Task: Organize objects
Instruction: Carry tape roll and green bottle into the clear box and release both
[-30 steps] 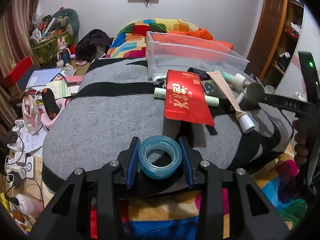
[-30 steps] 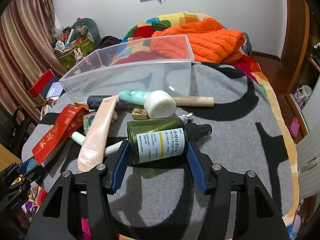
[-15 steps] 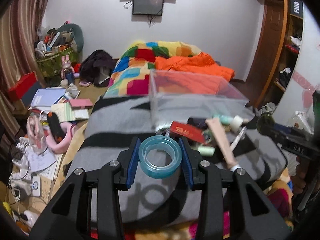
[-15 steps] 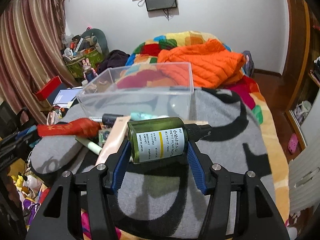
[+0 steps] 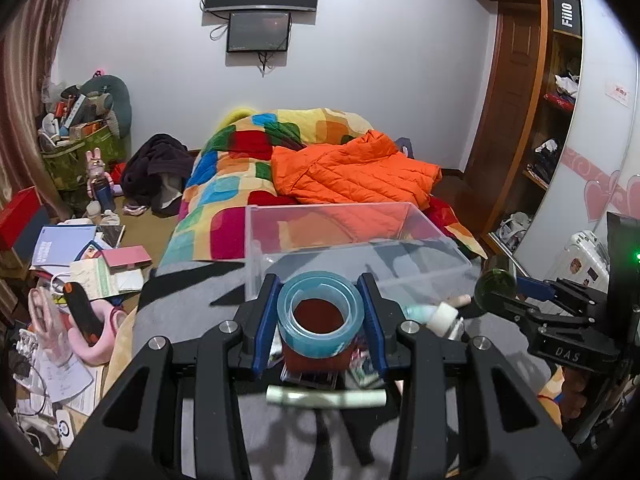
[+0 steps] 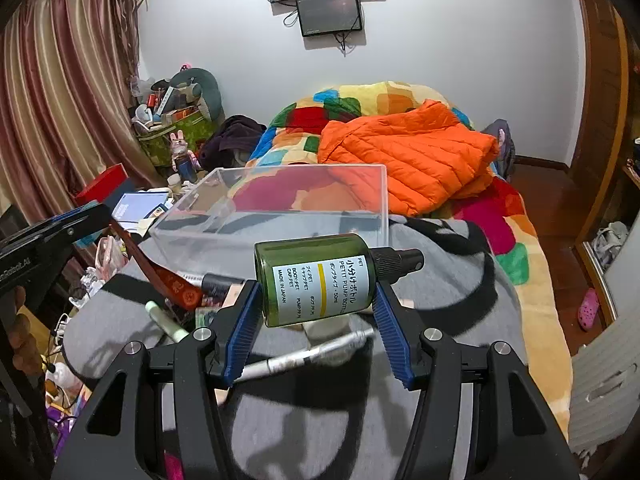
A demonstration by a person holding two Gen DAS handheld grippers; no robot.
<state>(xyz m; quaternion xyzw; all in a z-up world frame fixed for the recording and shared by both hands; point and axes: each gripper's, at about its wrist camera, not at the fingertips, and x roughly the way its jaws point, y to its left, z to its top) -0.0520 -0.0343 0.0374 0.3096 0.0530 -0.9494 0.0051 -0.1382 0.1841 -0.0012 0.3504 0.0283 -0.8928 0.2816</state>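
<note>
Left hand-held gripper (image 5: 321, 322): I see its blue pads clamped on a tape roll (image 5: 320, 320), one pad on each side, the roll's hole facing me.
Tape roll: pale blue and see-through, held up off the bed, just near of the bin (image 5: 424, 280) in my left view (a red packet shows through its hole).
Right hand-held gripper (image 6: 316, 312): grasping a bottle (image 6: 316, 280) across its body, pads on the base and the shoulder.
Bottle: dark green with a white label, lying sideways between the pads, black pump cap (image 6: 400, 262) pointing right; it hangs clear of the blanket (image 6: 440, 280).
Bin: clear plastic, I see nothing inside, standing on the grey-and-black blanket at the middle of the bed, far of both held things.
Loose things: a red packet (image 6: 172, 280), a pale green tube (image 6: 166, 320), a dark tube (image 6: 218, 282) and a silvery pen (image 6: 304, 354) lie on the blanket near of the bin (some partly hidden behind my right gripper).
Left view, right edge: the right gripper shows there with the bottle's green base (image 5: 495, 283) facing me, near the bin's right corner.
Far end of bed: an orange jacket (image 5: 352, 172) on a patchwork quilt (image 5: 240, 160).
Floor, left: books and papers (image 5: 80, 256), scattered.
</note>
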